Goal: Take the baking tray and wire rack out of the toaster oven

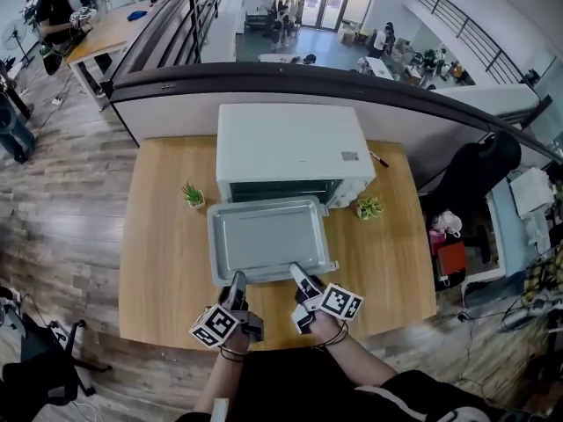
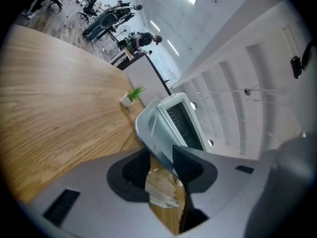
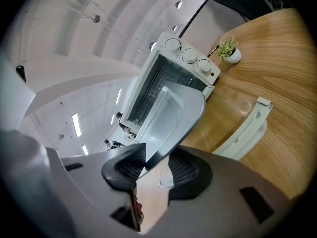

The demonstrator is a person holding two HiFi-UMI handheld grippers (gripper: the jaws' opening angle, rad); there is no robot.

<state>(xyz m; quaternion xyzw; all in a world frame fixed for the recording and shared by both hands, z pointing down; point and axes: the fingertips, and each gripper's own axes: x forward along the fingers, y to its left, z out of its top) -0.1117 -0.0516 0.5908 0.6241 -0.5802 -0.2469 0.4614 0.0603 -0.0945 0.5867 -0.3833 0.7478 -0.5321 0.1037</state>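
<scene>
Left gripper and right gripper are both clamping fingers part-closed on the 6 o'clock rim of the baking tray (two grips for a level pull).

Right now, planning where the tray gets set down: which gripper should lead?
Left, probably. The left gripper and right gripper are both shut on the tray at its near rim. The left has broad bare table beside it, while a white piece, likely the oven door, lies by the right.
</scene>
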